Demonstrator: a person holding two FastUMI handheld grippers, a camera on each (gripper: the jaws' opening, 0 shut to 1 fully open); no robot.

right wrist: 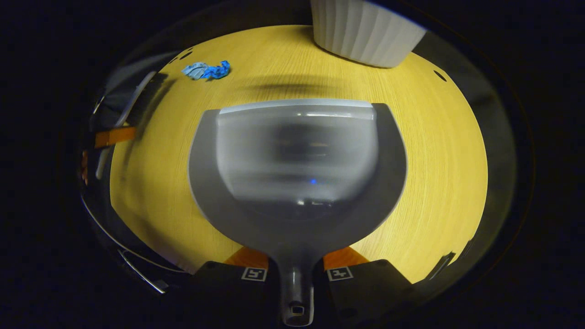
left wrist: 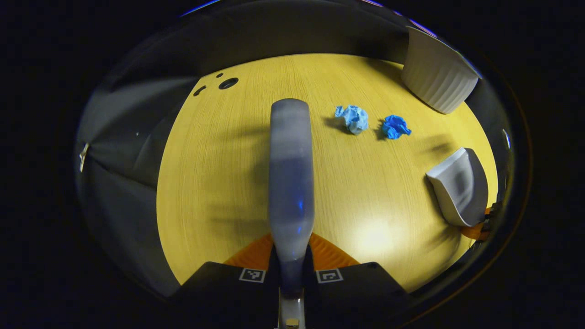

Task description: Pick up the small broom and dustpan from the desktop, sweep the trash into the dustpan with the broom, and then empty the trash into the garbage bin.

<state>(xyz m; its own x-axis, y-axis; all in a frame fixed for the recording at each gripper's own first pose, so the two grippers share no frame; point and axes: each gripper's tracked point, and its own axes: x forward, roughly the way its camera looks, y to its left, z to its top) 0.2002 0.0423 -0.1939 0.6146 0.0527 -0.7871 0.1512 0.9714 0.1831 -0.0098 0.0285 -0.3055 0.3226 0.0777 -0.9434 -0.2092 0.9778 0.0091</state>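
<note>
In the left gripper view the left gripper (left wrist: 291, 269) is clenched on the handle of the smooth grey broom (left wrist: 291, 183), which juts over the wood-grain desktop (left wrist: 219, 173); right of it lie two crumpled blue paper wads (left wrist: 353, 119), then the ribbed white garbage bin (left wrist: 436, 73). In the right gripper view the right gripper (right wrist: 296, 274) grips the stem of the glossy, scoop-shaped grey dustpan (right wrist: 297, 160), its lip facing the bin. No legible writing.

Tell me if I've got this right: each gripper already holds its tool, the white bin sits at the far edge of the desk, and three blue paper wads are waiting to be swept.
Not quite: there are two blue wads, not three. The left gripper view shows a light blue wad and a darker blue wad side by side. The rest stands: the left gripper holds the broom, the right gripper the dustpan, and the white bin sits at the far edge.
</note>
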